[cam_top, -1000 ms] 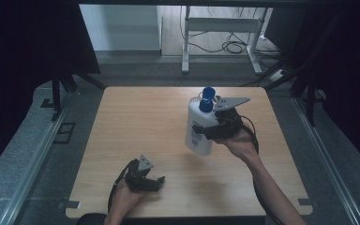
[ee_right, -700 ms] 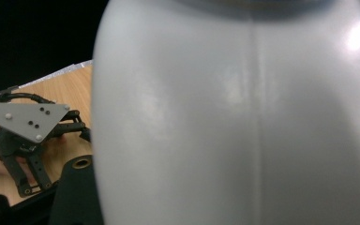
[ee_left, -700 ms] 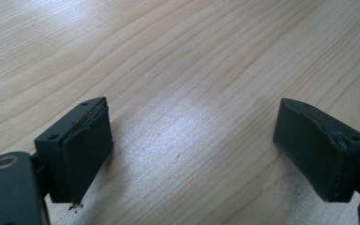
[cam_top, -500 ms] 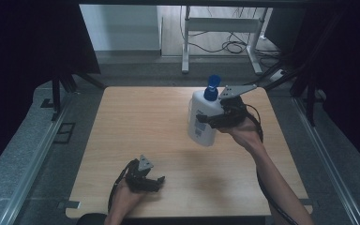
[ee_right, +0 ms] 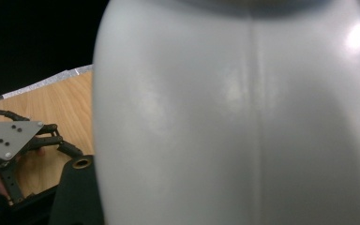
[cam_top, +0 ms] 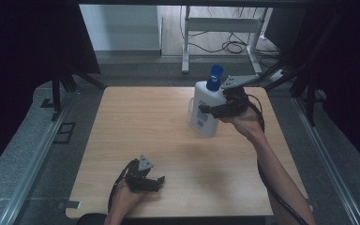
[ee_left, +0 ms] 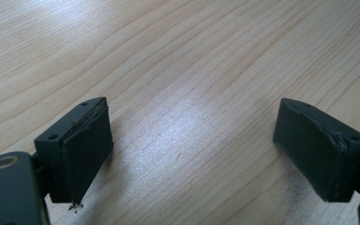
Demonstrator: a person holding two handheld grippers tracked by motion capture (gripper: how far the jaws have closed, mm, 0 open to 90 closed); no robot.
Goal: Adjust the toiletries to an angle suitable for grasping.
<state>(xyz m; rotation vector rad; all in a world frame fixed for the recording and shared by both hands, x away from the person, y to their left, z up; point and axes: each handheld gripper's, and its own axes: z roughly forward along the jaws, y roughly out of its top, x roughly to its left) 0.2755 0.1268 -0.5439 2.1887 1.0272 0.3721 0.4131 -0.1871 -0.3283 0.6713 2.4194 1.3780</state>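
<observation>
Toward the upper right of the high view, the right gripper (cam_top: 206,108) has its fingers clenched on the white bottle (cam_top: 203,112), held tilted above the desk (cam_top: 136,122), cap upward. At lower left, the left gripper (cam_top: 158,182) rests released, well apart.

The white plastic bottle with a blue cap (cam_top: 205,108) hangs tilted above the wooden table's (cam_top: 136,122) far right part.

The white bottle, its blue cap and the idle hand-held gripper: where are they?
white bottle (cam_top: 205,112), high view, on its label side.
blue cap (cam_top: 215,77), high view, on the cap's side.
left hand-held gripper (cam_top: 155,182), high view, between its open jaws.
</observation>
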